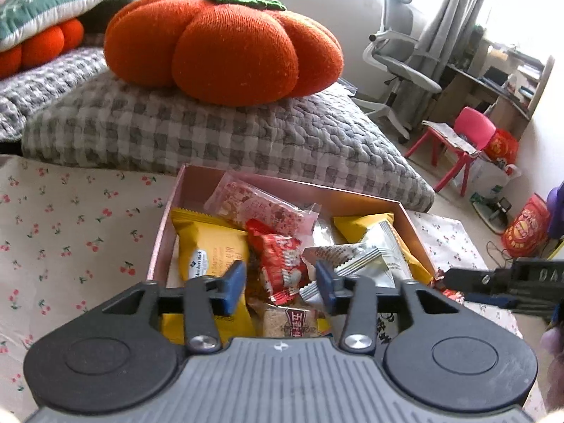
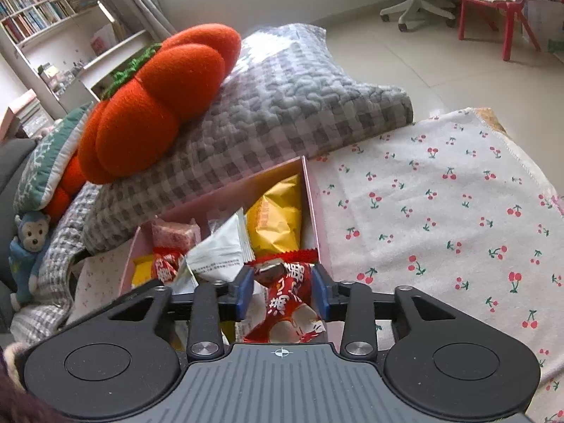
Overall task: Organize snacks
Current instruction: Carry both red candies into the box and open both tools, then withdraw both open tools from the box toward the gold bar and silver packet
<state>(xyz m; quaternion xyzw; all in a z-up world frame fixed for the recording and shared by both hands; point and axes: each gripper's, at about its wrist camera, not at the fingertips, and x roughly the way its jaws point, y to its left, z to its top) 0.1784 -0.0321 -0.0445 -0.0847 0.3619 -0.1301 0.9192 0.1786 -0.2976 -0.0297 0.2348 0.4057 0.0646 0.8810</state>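
I take the shallow pink cardboard box [image 1: 405, 208] as my landmark: it sits on the cherry-print cloth [image 1: 70, 232], which spreads to its left and right. In it lie the wrapped snack packets [image 1: 211, 246], heaped together. Just behind the box lies the grey checked quilted cushion [image 1: 211, 134], and on that cushion rests the orange knitted pumpkin pillow [image 1: 225, 46]. Far behind the box to the right stands the red plastic chair [image 1: 465, 141].

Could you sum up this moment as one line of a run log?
scene: pink box of snacks on cherry-print cloth | left gripper: open over red packet | right gripper: red packet between jaws, grip unclear
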